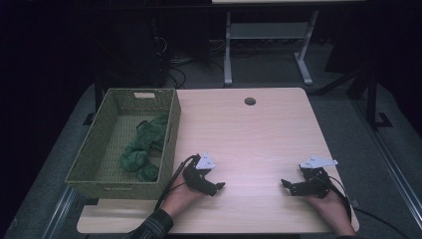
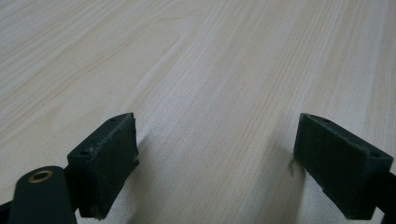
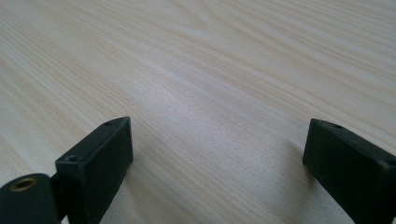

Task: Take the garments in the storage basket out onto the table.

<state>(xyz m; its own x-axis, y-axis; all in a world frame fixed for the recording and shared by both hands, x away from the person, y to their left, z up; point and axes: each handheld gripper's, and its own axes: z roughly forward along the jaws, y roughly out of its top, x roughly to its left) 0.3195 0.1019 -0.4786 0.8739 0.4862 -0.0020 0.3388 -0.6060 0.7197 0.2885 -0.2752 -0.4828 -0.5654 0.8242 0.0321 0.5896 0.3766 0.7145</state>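
Both grippers rest low on the bare table (image 1: 249,134), near the person's edge, tips turned toward each other. Left gripper (image 1: 217,187) has jaws spread wide, nothing between them; in the left gripper view (image 2: 215,163) just wood grain sits between the two black pads (image 2: 109,163). Right gripper (image 1: 286,185) likewise spread and holding nothing; the right gripper view (image 3: 217,163) shows bare tabletop in the gap.

The green cloth (image 1: 142,149), bunched and crumpled, lies inside the woven basket (image 1: 174,119) at the table's left side, toward its near right corner, close to or touching the right wall. It looks like more than one piece, cannot tell how many.

Step in hand, as I judge it: idle or ready pose, the cloth being the nearest thing to work with. To do it well, the left gripper should rise above the basket's right wall before moving across, then come down from above onto a raised fold and pinch a thick bunch, not a thin edge. Keep the trailing cable (image 1: 171,181) from catching on the basket's near corner, which sits just beside that hand.

Room: the middle and far parts of the tabletop are open, a small round hole (image 1: 250,101) at the far edge. Right hand (image 1: 328,206) sits near the table's right edge, little margin outward. Basket overhangs the left edge slightly
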